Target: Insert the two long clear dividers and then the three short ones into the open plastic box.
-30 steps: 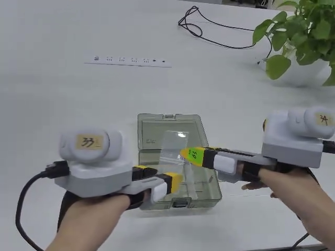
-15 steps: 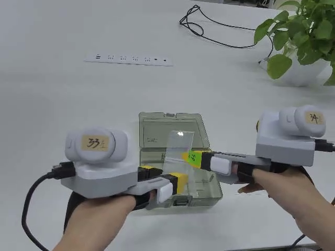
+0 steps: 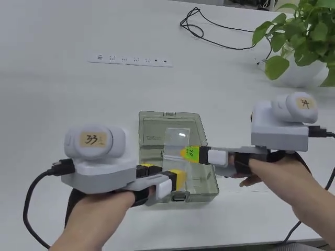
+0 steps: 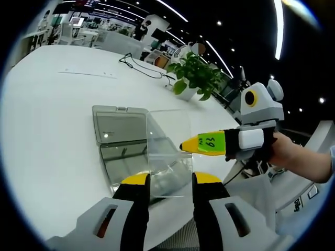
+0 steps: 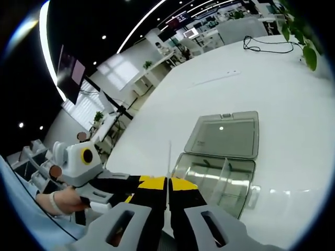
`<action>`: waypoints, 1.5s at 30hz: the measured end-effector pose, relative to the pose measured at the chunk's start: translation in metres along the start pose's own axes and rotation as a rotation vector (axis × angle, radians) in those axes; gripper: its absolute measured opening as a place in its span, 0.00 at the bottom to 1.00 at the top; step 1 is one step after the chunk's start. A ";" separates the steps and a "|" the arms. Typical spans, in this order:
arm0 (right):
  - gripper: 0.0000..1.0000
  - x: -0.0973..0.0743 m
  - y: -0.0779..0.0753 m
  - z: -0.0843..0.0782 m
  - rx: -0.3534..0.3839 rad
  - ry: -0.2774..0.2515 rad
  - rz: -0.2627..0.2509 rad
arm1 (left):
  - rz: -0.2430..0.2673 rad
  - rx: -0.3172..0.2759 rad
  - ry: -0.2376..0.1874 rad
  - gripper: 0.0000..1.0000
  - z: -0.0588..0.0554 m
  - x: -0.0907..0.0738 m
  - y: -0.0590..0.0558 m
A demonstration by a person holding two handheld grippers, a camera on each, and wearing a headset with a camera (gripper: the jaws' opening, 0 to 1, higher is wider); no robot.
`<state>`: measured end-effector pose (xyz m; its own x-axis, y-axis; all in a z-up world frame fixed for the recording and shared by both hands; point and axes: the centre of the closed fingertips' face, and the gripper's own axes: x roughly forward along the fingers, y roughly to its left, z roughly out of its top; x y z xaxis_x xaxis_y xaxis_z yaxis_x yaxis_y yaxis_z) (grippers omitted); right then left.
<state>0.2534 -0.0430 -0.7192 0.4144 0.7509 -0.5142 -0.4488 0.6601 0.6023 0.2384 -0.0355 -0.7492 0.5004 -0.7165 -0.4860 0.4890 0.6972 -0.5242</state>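
Observation:
The open smoky-clear plastic box [image 3: 200, 191] lies in front of me, its lid [image 3: 170, 125] flat behind the tray. My right gripper [image 3: 189, 152] comes in from the right and is shut on a clear divider [image 3: 176, 140], holding it upright over the tray. In the right gripper view the divider [image 5: 169, 157] is edge-on between the closed jaws [image 5: 168, 183], with the tray [image 5: 194, 179] beyond showing clear partitions inside. My left gripper [image 3: 175, 180] hovers at the box's front edge. Its jaws [image 4: 171, 180] stand open, and the divider [image 4: 167, 141] faces them broadside.
A white power strip [image 3: 129, 60] lies farther back on the white table. A black cable [image 3: 209, 31] loops at the back, beside a green plant [image 3: 303, 36] at the right. The left gripper's black cord [image 3: 31, 193] trails off to the left.
The right hand has shifted a little to the left and the divider now stands more upright over the box. The left gripper has barely moved.

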 end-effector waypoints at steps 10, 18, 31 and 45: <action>0.02 0.003 -0.005 0.001 -0.006 0.056 -0.045 | -0.055 0.089 -0.012 0.33 0.003 -0.001 0.004; 0.02 0.002 -0.018 0.007 0.041 0.100 -0.102 | -0.087 0.295 0.005 0.58 0.004 -0.009 0.025; 0.02 0.005 -0.034 0.014 0.159 0.239 -0.185 | -0.140 0.574 0.001 1.00 0.003 -0.022 0.043; 0.02 0.014 -0.033 0.016 0.222 0.414 -0.246 | -0.108 0.598 -0.004 1.00 0.002 -0.028 0.057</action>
<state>0.2862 -0.0544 -0.7366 0.1193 0.5485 -0.8276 -0.1806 0.8317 0.5251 0.2534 0.0244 -0.7634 0.4272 -0.7848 -0.4490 0.8535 0.5138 -0.0861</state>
